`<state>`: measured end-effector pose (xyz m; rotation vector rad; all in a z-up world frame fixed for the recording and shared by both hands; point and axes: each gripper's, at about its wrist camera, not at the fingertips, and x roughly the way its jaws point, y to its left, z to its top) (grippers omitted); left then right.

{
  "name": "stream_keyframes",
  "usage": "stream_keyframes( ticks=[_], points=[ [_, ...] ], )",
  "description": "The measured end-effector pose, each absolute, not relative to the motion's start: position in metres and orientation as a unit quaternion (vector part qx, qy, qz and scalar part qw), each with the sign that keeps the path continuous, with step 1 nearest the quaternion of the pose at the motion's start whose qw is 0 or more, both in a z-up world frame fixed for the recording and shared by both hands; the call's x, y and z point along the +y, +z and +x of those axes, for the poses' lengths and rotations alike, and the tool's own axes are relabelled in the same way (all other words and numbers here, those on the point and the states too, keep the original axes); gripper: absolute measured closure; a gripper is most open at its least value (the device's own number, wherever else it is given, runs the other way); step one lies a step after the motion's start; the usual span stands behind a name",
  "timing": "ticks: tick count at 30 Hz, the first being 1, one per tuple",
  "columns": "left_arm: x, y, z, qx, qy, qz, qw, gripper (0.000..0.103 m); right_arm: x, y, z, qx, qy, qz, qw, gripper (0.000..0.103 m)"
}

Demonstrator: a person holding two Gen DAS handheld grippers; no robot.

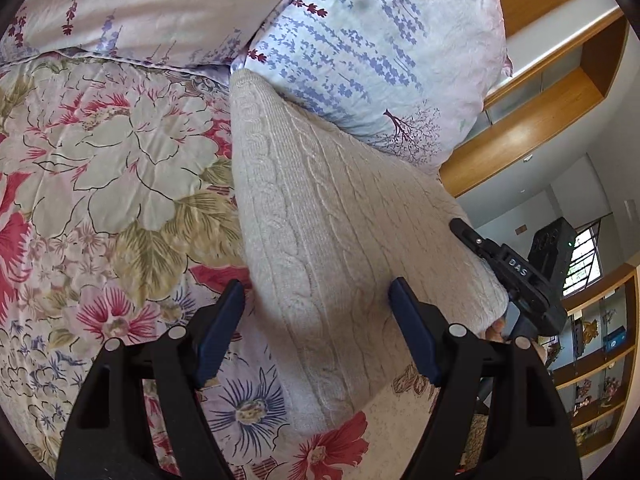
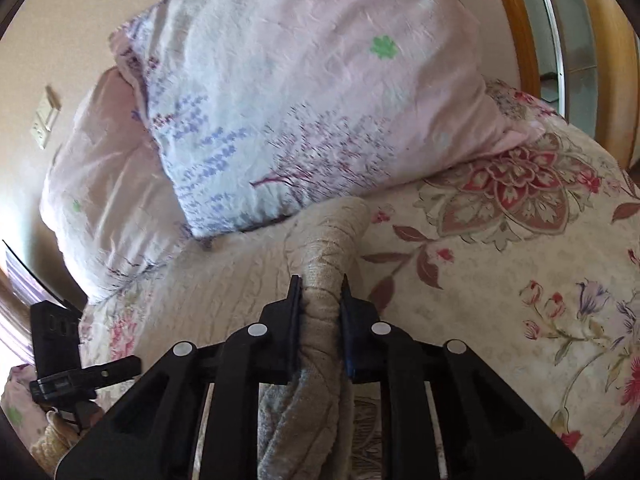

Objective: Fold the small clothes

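Observation:
A cream cable-knit garment [image 1: 332, 240] lies stretched over the floral bedspread [image 1: 100, 160], reaching up to the pillow. My left gripper [image 1: 318, 300] is open, its blue-padded fingers wide apart on either side of the knit, not gripping it. My right gripper [image 2: 320, 292] is shut on a bunched edge of the same knit garment [image 2: 324, 280], which runs between the fingers and back under the tool. The right gripper also shows in the left wrist view [image 1: 476, 240] at the garment's right edge. The left gripper shows in the right wrist view [image 2: 120, 364] at the lower left.
A lavender-print pillow [image 1: 380, 52] lies right behind the garment, with a second pink pillow [image 2: 104, 200] beside it. A wooden headboard [image 2: 516, 40] stands at the back. Wooden shelves [image 1: 592, 360] with small items stand to the right of the bed.

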<state>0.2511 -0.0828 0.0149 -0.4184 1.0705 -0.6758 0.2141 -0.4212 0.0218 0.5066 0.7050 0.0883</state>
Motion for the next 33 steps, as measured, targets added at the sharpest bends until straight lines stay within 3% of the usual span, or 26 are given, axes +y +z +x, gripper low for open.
stream_keyframes(
  ticks=[2, 6, 7, 10, 14, 16, 17, 18, 21, 25, 33],
  points=[
    [-0.089, 0.012, 0.250, 0.501, -0.314, -0.182, 0.786, 0.029, -0.429, 0.004, 0.218, 0.364, 0.018, 0.258, 0.895, 0.092],
    [-0.088, 0.009, 0.243, 0.505, -0.322, -0.178, 0.781, 0.029, -0.442, -0.008, 0.215, 0.376, 0.026, 0.300, 0.876, 0.090],
    [-0.087, 0.008, 0.241, 0.507, -0.324, -0.181, 0.778, 0.029, -0.445, -0.006, 0.209, 0.370, 0.032, 0.313, 0.874, 0.087],
    [-0.080, 0.006, 0.233, 0.511, -0.331, -0.198, 0.768, 0.029, -0.454, 0.001, 0.184, 0.352, 0.064, 0.356, 0.863, 0.057],
    [-0.077, 0.005, 0.221, 0.518, -0.337, -0.203, 0.760, 0.029, -0.451, 0.002, 0.158, 0.353, 0.082, 0.368, 0.856, 0.056],
    [-0.076, 0.006, 0.218, 0.519, -0.336, -0.199, 0.761, 0.036, -0.448, 0.000, 0.149, 0.356, 0.095, 0.375, 0.851, 0.058],
    [-0.077, 0.006, 0.217, 0.521, -0.338, -0.198, 0.758, 0.047, -0.446, -0.001, 0.146, 0.358, 0.098, 0.373, 0.850, 0.076],
    [-0.078, 0.005, 0.218, 0.525, -0.345, -0.198, 0.752, 0.062, -0.441, -0.001, 0.145, 0.362, 0.102, 0.362, 0.853, 0.086],
    [-0.078, 0.006, 0.218, 0.528, -0.346, -0.184, 0.754, 0.077, -0.431, 0.012, 0.142, 0.343, 0.090, 0.319, 0.879, 0.091],
    [-0.069, 0.006, 0.216, 0.527, -0.354, -0.187, 0.750, 0.082, -0.425, 0.029, 0.134, 0.316, 0.084, 0.283, 0.901, 0.091],
    [-0.068, -0.003, 0.215, 0.527, -0.357, -0.177, 0.750, 0.083, -0.428, -0.013, 0.138, 0.373, 0.048, 0.274, 0.885, 0.091]
  ],
)
